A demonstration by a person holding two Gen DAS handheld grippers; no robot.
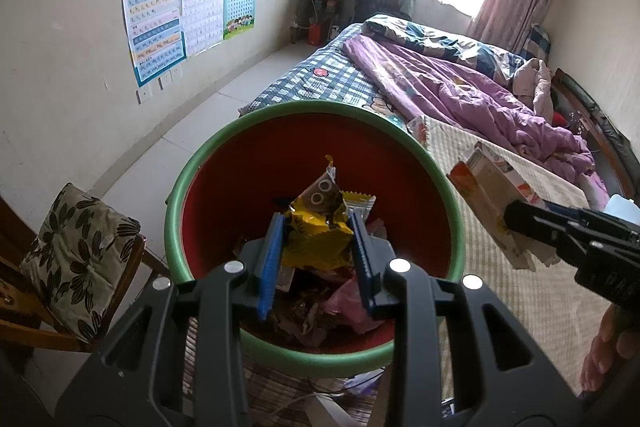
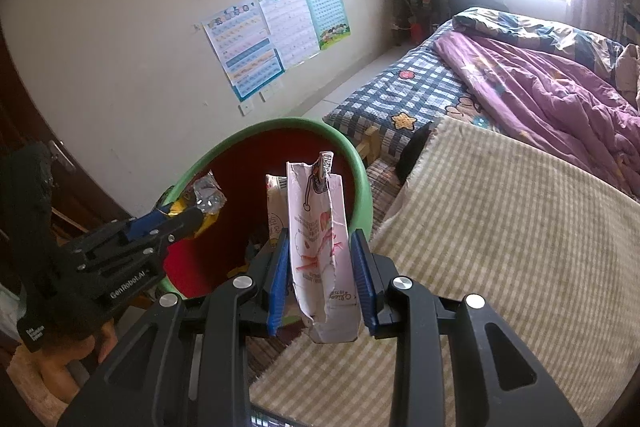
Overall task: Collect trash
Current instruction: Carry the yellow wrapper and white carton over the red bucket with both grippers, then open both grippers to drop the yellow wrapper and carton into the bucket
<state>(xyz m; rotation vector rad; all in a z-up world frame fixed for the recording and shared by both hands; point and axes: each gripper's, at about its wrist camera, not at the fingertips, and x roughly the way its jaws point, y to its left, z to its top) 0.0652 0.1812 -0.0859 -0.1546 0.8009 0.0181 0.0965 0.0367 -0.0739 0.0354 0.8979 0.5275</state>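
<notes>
A yellow snack wrapper (image 1: pixel 316 227) is clamped in the left gripper (image 1: pixel 318 251) and held right over the mouth of the bin (image 1: pixel 188 171), well inside its green rim. In the right gripper (image 2: pixel 320 267) a flattened white carton (image 2: pixel 320 247) is pinched upright between the blue pads; from the right wrist view it is seen just at the bin's near edge, over the striped blanket (image 2: pixel 500 227) rather than clearly above the opening. Crumpled wrappers and a pink bag (image 1: pixel 348 303) are already piled in the bottom, so collecting looks well under way; both held pieces are yet to be dropped. Whether more rubbish is left on the bed (image 1: pixel 332 75) cannot be told. Room is tight: the two grippers are close together at the rim, and the carton is tall. The bin's far side is open, with bare floor (image 1: pixel 224 95) beyond.
</notes>
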